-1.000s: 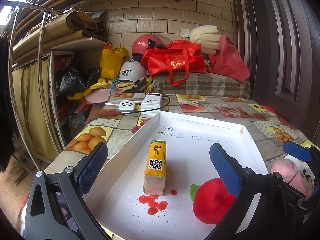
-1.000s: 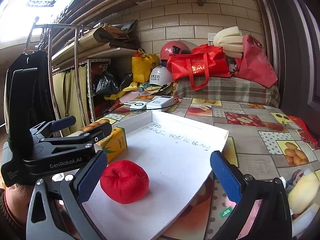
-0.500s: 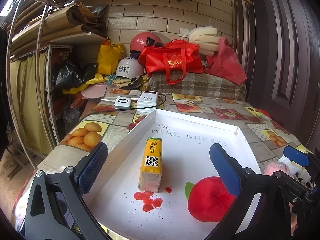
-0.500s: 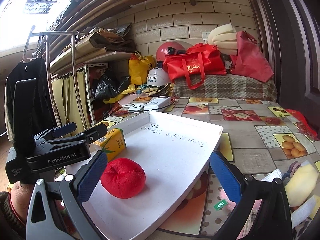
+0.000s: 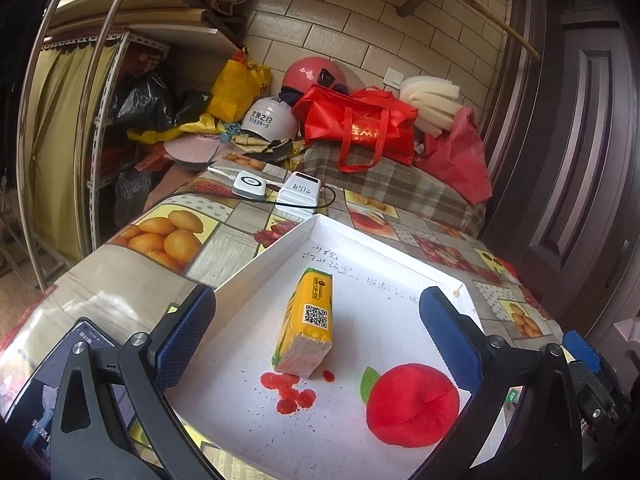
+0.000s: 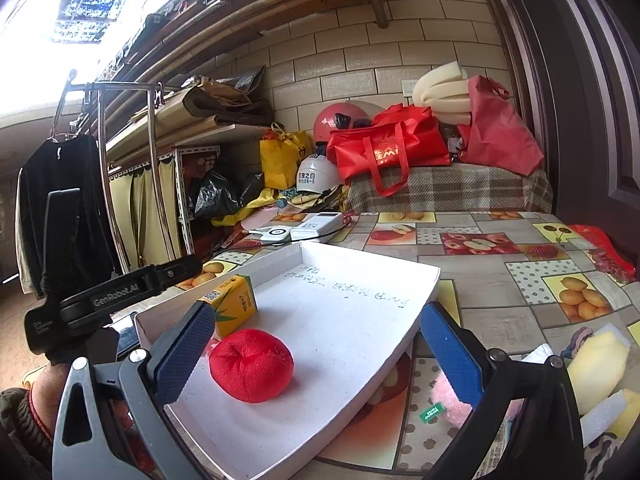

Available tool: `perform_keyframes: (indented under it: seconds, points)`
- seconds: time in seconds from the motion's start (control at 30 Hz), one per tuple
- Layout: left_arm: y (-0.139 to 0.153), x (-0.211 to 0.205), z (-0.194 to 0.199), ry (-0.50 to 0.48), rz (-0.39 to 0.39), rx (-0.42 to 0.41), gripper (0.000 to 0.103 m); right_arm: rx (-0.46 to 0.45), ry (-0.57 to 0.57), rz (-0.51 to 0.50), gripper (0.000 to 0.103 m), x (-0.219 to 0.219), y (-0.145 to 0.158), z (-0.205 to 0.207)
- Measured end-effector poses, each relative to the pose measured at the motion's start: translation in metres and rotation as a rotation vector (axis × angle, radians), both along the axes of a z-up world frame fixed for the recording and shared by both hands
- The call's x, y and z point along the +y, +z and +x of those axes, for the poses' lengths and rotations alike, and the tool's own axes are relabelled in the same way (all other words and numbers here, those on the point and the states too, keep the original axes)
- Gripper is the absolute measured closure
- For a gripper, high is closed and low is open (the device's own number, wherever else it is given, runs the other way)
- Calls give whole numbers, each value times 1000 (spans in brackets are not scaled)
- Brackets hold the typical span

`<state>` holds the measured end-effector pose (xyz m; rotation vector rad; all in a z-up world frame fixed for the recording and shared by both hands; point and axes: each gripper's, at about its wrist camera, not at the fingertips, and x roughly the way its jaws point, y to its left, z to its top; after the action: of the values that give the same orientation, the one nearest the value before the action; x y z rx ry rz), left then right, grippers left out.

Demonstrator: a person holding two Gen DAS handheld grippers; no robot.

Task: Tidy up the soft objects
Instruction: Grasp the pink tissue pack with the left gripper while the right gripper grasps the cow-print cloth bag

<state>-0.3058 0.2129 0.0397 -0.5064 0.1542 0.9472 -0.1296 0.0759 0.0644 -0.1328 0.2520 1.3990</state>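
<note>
A white shallow tray point(image 5: 280, 245) point(image 6: 400, 344) lies on the fruit-patterned table. In it lie a yellow soft box with a QR code point(image 5: 308, 326) point(image 6: 234, 306) and a red plush apple point(image 5: 412, 404) point(image 6: 251, 364). My left gripper point(image 5: 316, 336) is open and empty, hovering over the tray's near edge with the yellow box between its fingers' line of sight. My right gripper point(image 6: 316, 350) is open and empty above the tray's right side, near the apple. A pink plush point(image 6: 450, 398) and yellow foam pieces point(image 6: 596, 364) lie on the table right of the tray.
A white power bank point(image 5: 300, 194) and charger puck point(image 5: 250, 184) with cable sit behind the tray. Red bags point(image 5: 360, 128), helmets point(image 5: 268, 120) and foam point(image 5: 430, 100) pile at the back. A phone point(image 5: 52, 380) lies at the near left. A metal rack point(image 6: 152, 168) stands left.
Both grippers have drawn back and tilted slightly; the tray, yellow box and apple stay in place. The left gripper view has shifted a little left and up.
</note>
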Motion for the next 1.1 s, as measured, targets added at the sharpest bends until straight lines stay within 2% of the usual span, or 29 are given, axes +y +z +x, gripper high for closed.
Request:
perform_keyframes:
  seconds: [0.13, 0.27, 0.37, 0.43, 0.5, 0.57, 0.63, 0.7, 0.8, 0.87, 0.93, 1.03, 1.1]
  points:
    - [6, -19, 19, -97, 71, 47, 0, -62, -20, 63, 0, -26, 10, 3]
    - [6, -55, 60, -335, 108, 123, 0, -61, -96, 97, 0, -65, 14, 31]
    - [9, -96, 95, -511, 165, 191, 0, -31, -205, 115, 0, -101, 13, 68]
    - [8, -114, 115, -623, 145, 193, 0, 5, -283, 117, 0, -126, 13, 96]
    - [7, -129, 133, -682, 138, 229, 0, 52, -320, 79, 0, -149, 13, 123]
    - [7, -138, 144, -732, 117, 231, 0, 103, -314, 27, 0, -166, 10, 140]
    - [5, -143, 154, -762, 87, 261, 0, 142, -294, -11, 1, -180, 6, 147]
    - [3, -151, 162, -775, 88, 314, 1, 165, -243, -62, 1, -183, 0, 145]
    - [-3, -164, 176, -807, 87, 393, 1, 149, -153, -163, 1, -173, -10, 128]
    - [-11, -173, 190, -807, 95, 490, 6, 98, -121, -235, 5, -162, -18, 115]
    - [-20, -175, 202, -816, 78, 565, 13, 59, -104, -306, 16, -148, -25, 108]
    - [-29, -170, 214, -801, 53, 613, 17, 60, -94, -408, 28, -125, -36, 107]
    - [-35, -165, 220, -786, 38, 634, 21, 68, -104, -454, 29, -116, -43, 112]
